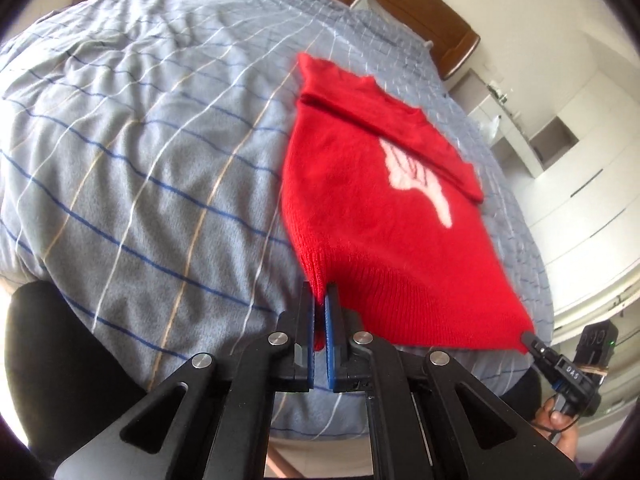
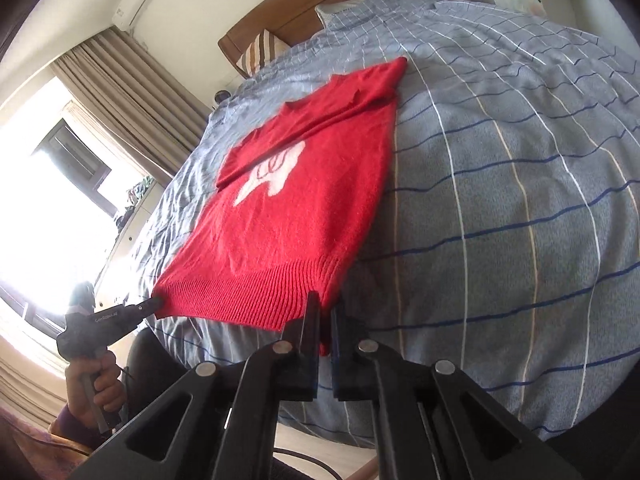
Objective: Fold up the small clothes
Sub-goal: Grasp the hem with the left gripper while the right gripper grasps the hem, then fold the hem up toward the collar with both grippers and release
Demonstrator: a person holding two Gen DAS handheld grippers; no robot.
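A small red knit sweater (image 1: 372, 208) with a white motif lies on the bed, its sleeves folded across the chest. My left gripper (image 1: 320, 296) is shut on the left corner of its ribbed hem. My right gripper (image 2: 326, 304) is shut on the other hem corner. Each view shows the other tool too: the right gripper (image 1: 530, 338) pinches the far corner in the left wrist view, and the left gripper (image 2: 154, 303) pinches its corner in the right wrist view. The hem (image 2: 256, 292) is stretched between them, lifted a little off the cover.
The bed carries a grey checked duvet (image 1: 140, 168) with a wooden headboard (image 1: 400, 4) and pillows (image 2: 260, 52) at the far end. White cupboards (image 1: 580, 208) stand to one side, a curtained window (image 2: 80, 168) to the other. A person's hand (image 2: 96, 388) grips the left tool.
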